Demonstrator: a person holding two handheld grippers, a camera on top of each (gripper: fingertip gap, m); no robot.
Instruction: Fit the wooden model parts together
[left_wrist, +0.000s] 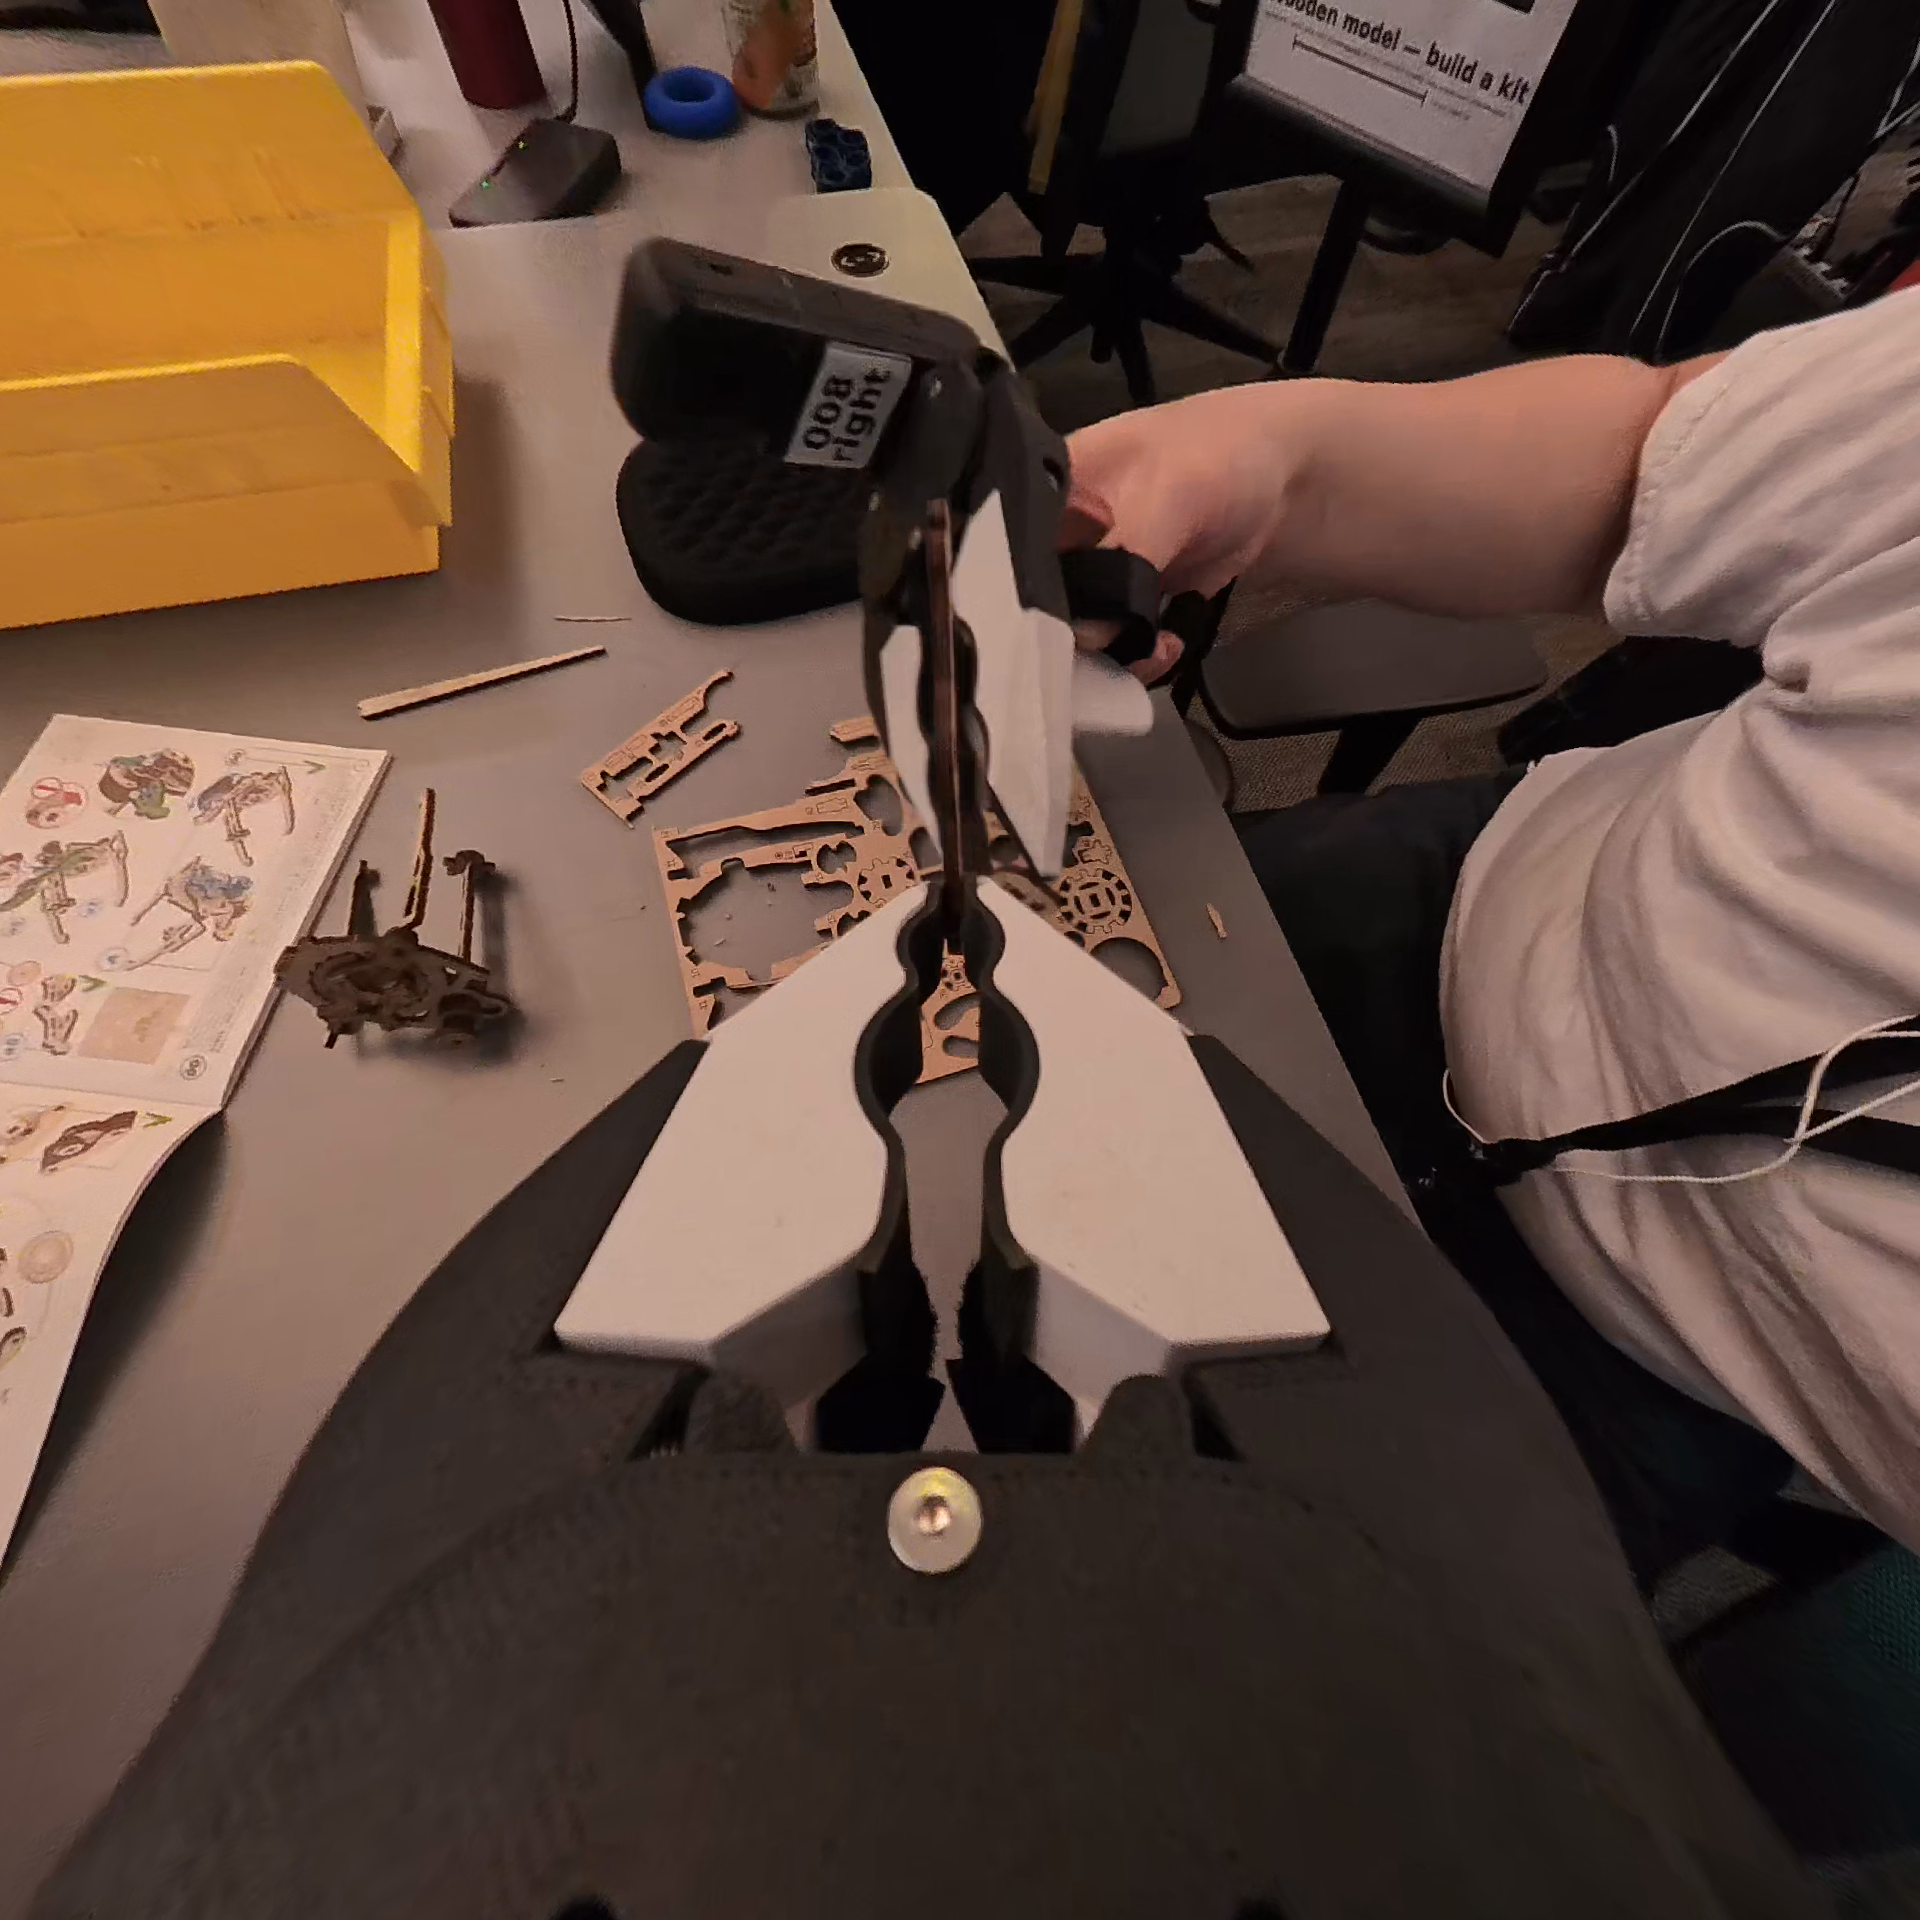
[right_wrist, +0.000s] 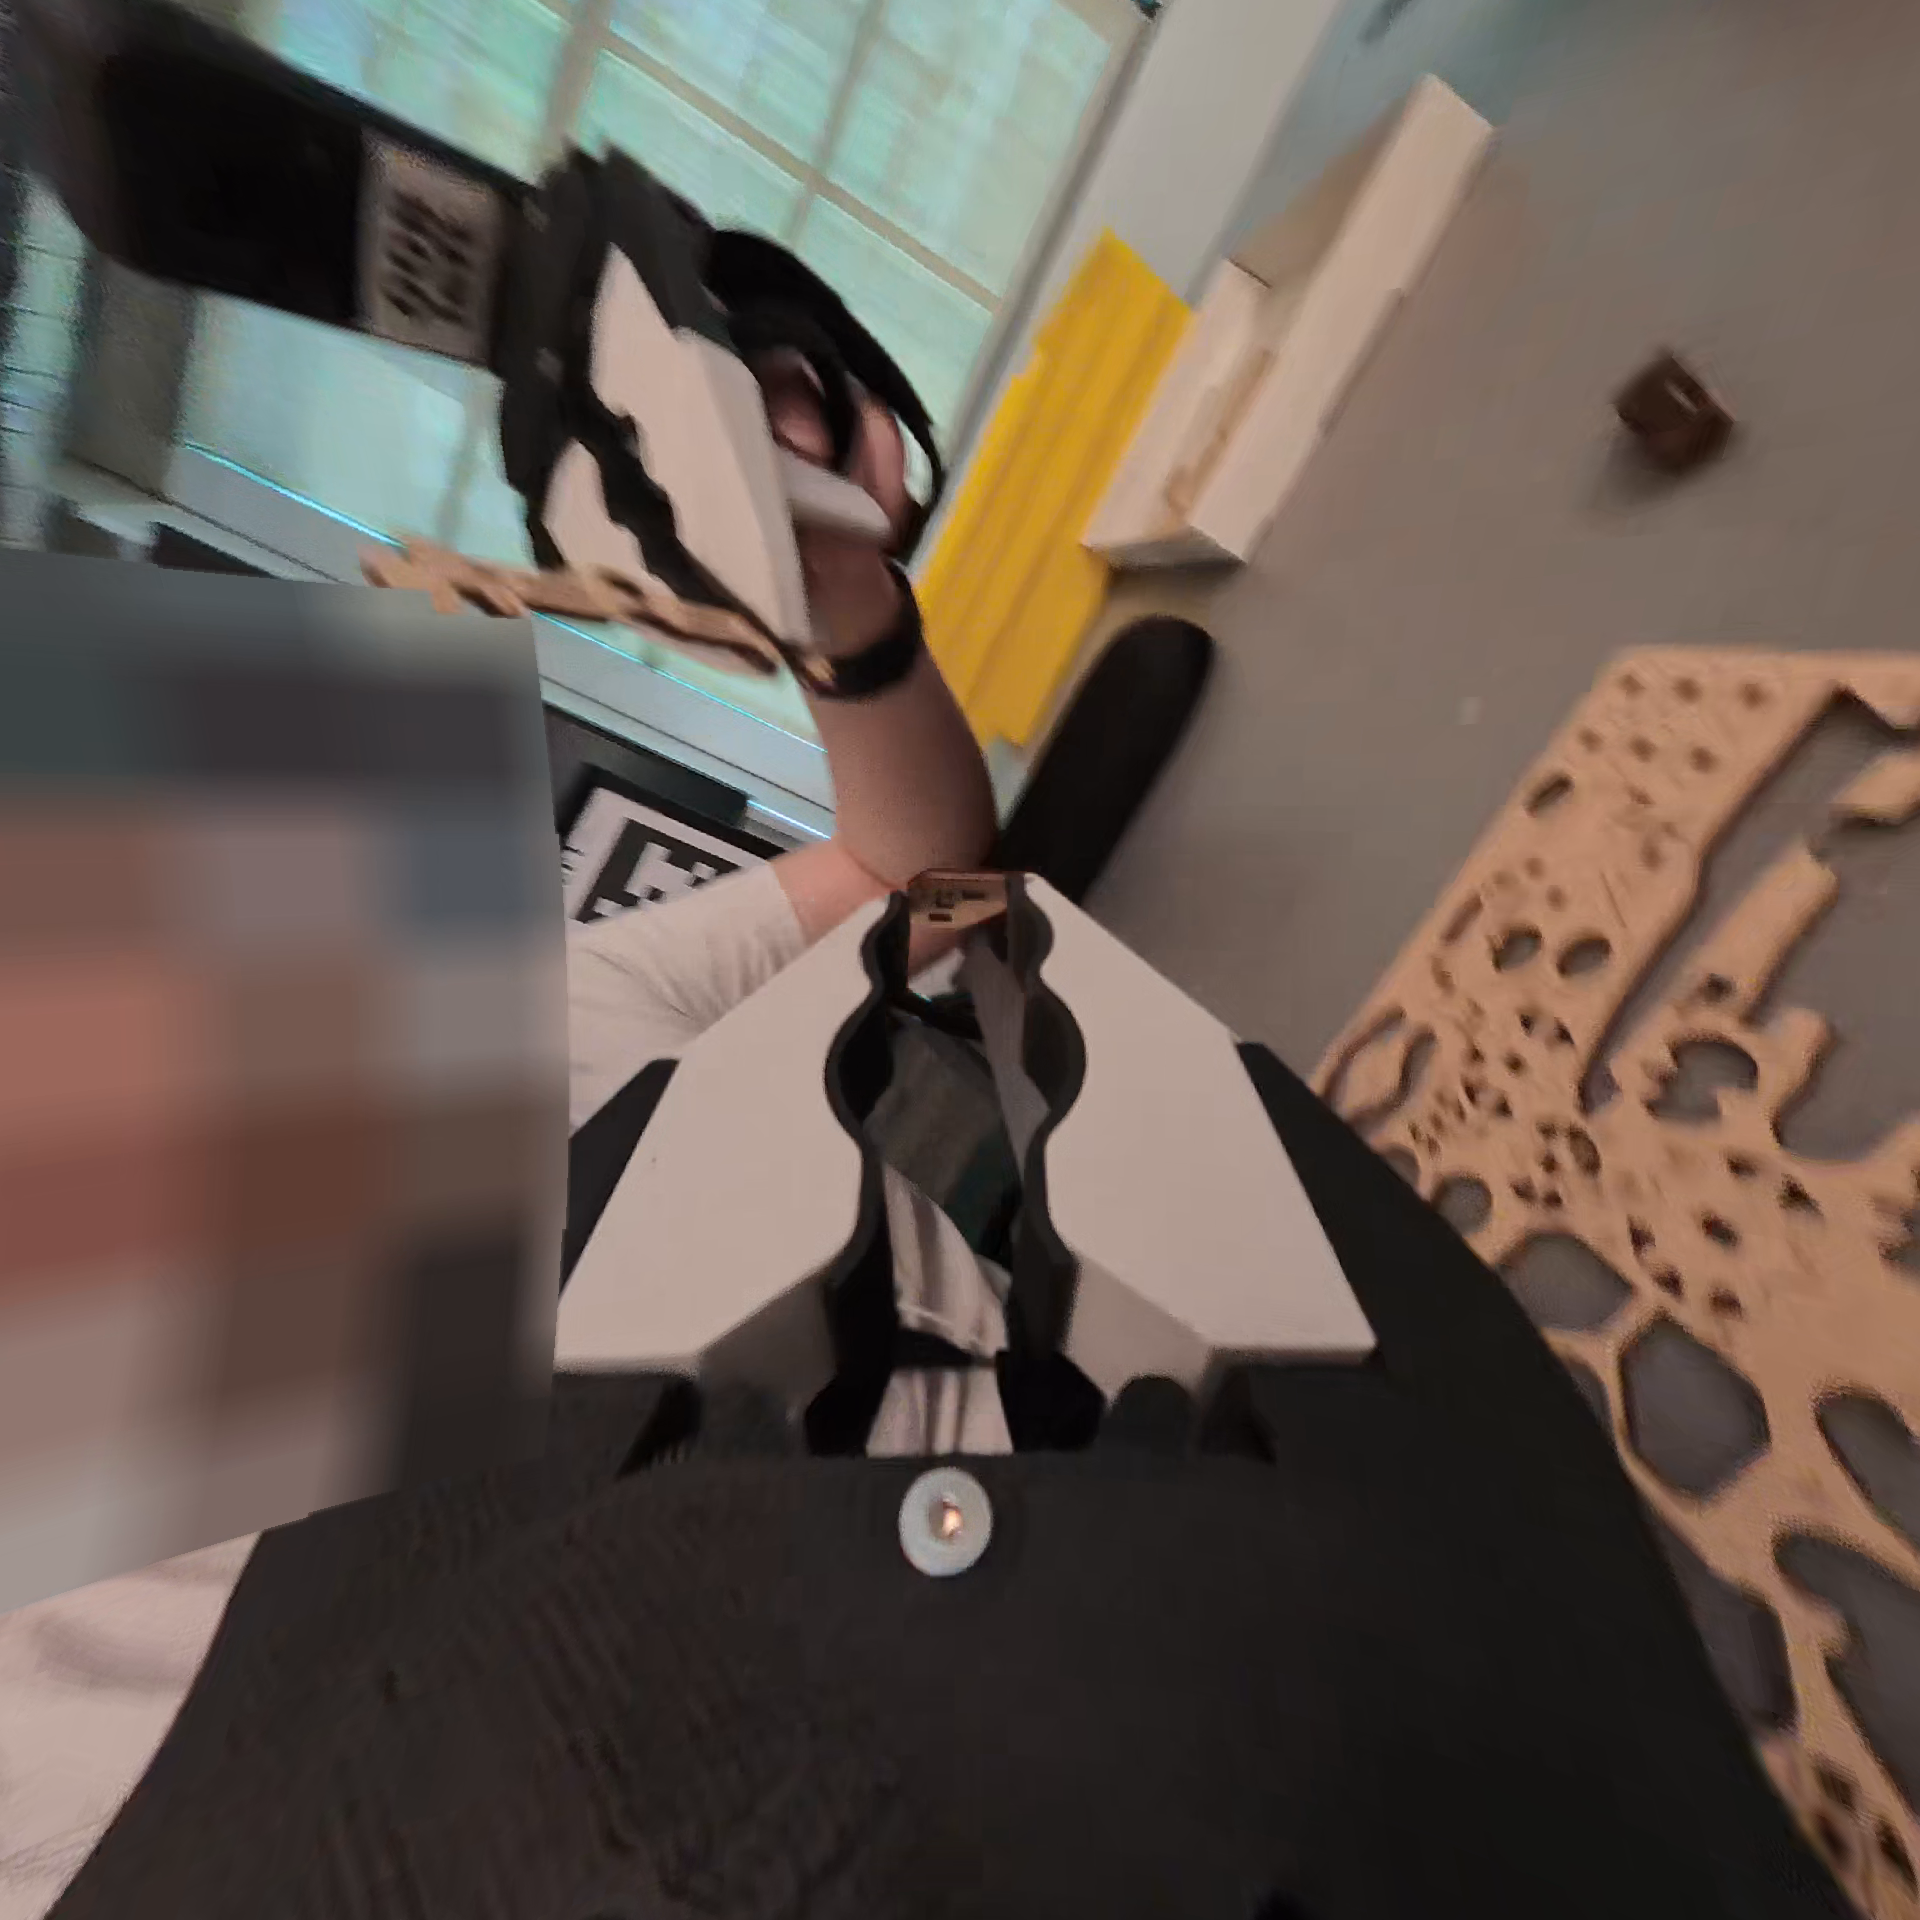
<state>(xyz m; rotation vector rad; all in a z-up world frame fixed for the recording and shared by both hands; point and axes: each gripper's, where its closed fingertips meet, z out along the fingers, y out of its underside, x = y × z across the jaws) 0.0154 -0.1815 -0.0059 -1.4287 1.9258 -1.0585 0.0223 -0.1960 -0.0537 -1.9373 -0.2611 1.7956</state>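
Note:
My left gripper (left_wrist: 951, 920) is shut on a thin wooden part (left_wrist: 943, 675), seen edge-on and standing up from its tips. The same part shows as a long notched strip (right_wrist: 540, 597) in the right wrist view, held by the left gripper (right_wrist: 717, 603). My right gripper (right_wrist: 956, 909) is shut on a small wooden part (right_wrist: 951, 896) at its tips. It also shows in the left wrist view (left_wrist: 977, 821), pointing down close behind the thin part. I cannot tell whether the two parts touch. A dark half-built model (left_wrist: 395, 966) stands on the grey table (left_wrist: 520, 1091) to the left.
A cut-out wooden sheet (left_wrist: 769, 914) lies under the grippers, also in the right wrist view (right_wrist: 1621, 1039), with a smaller offcut (left_wrist: 660, 748) and a stick (left_wrist: 478, 681) behind. An instruction booklet (left_wrist: 156, 883) lies left. Yellow bins (left_wrist: 208, 343) and a black pad (left_wrist: 727, 520) stand behind. A person's arm (left_wrist: 1403, 488) reaches in from the right. My right fingertips sit around 6 cm from my left ones. The dark half-built model (left_wrist: 395, 966) is about equally far from each gripper, around 20 cm.

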